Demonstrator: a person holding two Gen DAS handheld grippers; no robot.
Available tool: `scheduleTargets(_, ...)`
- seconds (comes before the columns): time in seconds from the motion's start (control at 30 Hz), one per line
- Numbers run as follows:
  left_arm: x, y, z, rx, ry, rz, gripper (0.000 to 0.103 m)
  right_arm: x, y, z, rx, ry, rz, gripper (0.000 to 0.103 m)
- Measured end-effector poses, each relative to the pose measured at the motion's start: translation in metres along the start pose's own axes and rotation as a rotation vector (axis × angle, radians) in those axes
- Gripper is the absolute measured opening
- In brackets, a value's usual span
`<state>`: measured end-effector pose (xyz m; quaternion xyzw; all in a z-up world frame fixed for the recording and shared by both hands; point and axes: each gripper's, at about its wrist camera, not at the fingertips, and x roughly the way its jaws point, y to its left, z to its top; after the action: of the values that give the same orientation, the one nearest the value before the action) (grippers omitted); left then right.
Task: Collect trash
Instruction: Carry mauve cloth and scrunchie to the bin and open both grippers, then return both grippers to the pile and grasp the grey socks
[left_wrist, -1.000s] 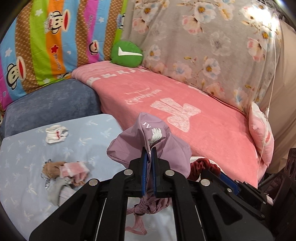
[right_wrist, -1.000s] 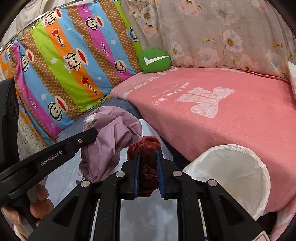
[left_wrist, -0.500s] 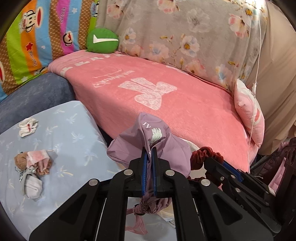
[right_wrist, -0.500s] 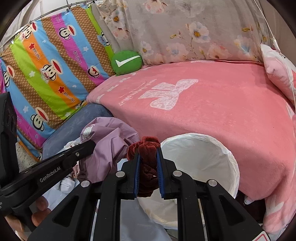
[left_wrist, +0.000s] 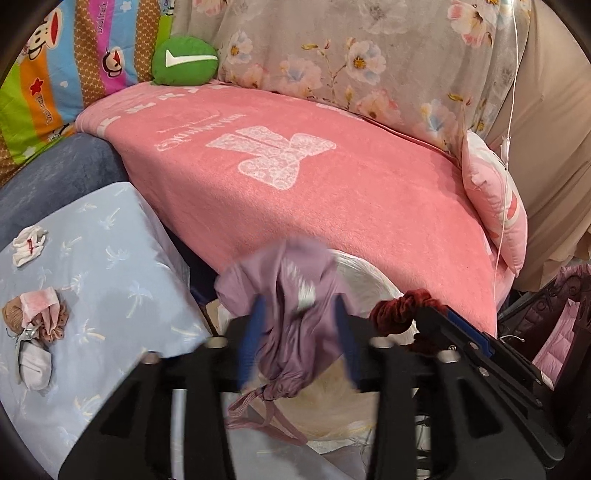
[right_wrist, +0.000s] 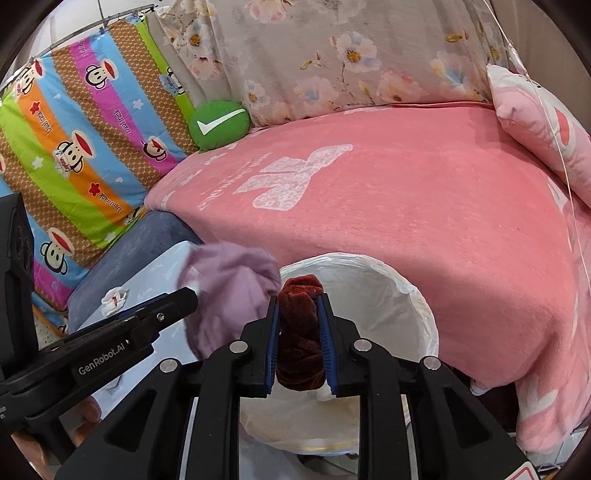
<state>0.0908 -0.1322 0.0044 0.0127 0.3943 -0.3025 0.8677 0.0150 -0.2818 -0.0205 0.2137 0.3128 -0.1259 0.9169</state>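
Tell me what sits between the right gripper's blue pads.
A dark red velvet scrunchie fills the gap of the right gripper, whose jaws are opening above the white-lined bin; the right wrist view shows it.

I work in a home living room: a sofa under a pink blanket, cartoon sheet, floral cover.

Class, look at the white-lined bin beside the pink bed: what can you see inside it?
The bin shows only its white liner and a pale bottom. The dark red scrunchie and the hand-held grippers hide part of it.
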Motion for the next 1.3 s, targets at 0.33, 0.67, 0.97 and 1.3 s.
scheduleTargets(0.33,-0.008,0.014,0.002,-0.015,-0.042,0.051,0.07,0.0,0.009,0.002,-0.017,-0.012,0.013,0.038)
scheduleTargets(0.67,-0.02,0.044,-0.008,-0.068,-0.057,0.106,0.07,0.01,0.049,-0.013,-0.098,0.037,0.053,0.038)
scheduleTargets(0.97,-0.035,0.082,-0.021,-0.132,-0.07,0.157,0.07,0.019,0.09,-0.029,-0.158,0.077,0.087,0.038)
scheduleTargets(1.3,-0.049,0.135,-0.04,-0.222,-0.064,0.204,0.07,0.033,0.143,-0.048,-0.235,0.121,0.123,0.038)
